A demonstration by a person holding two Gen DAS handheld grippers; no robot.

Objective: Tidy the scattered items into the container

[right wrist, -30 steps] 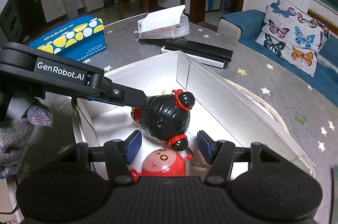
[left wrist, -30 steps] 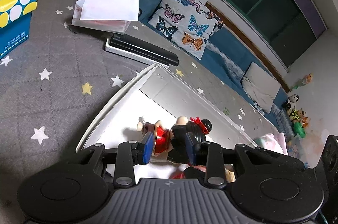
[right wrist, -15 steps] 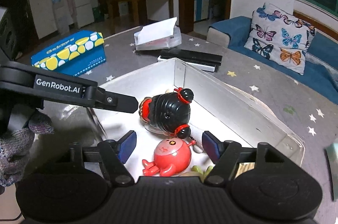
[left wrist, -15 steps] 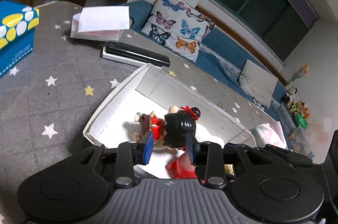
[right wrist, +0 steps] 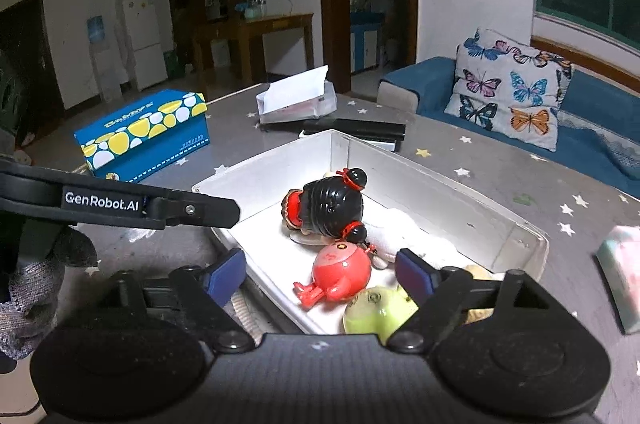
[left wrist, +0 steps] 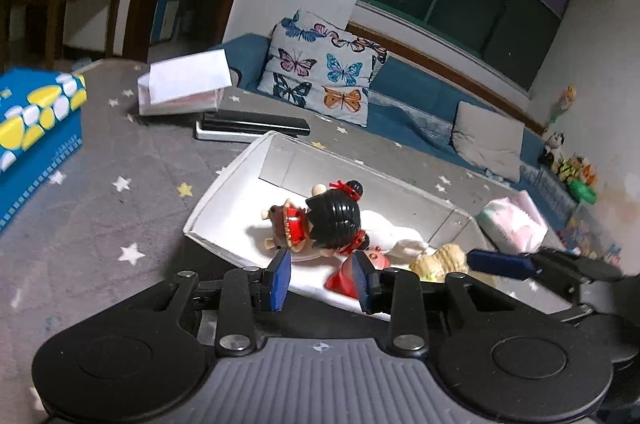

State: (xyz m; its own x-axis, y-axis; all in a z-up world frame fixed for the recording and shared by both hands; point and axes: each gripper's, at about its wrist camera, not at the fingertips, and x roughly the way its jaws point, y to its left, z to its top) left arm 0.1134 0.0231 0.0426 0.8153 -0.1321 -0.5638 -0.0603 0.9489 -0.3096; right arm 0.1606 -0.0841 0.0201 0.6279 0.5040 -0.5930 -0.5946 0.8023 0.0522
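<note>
Both grippers pulled back, doll (right wrist: 324,207) in box (right wrist: 460,183) ahead

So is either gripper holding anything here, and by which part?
Nothing is held. Left gripper is open and empty; right gripper is opening, empty, above the toys in the white box.

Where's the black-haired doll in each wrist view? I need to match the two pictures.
Left wrist: black-haired doll lies in the white box, centre, just above the fingertips.
Right wrist: doll centre, in the box's middle, above the red toy.
Shared landmark: butterfly pillow.
</note>
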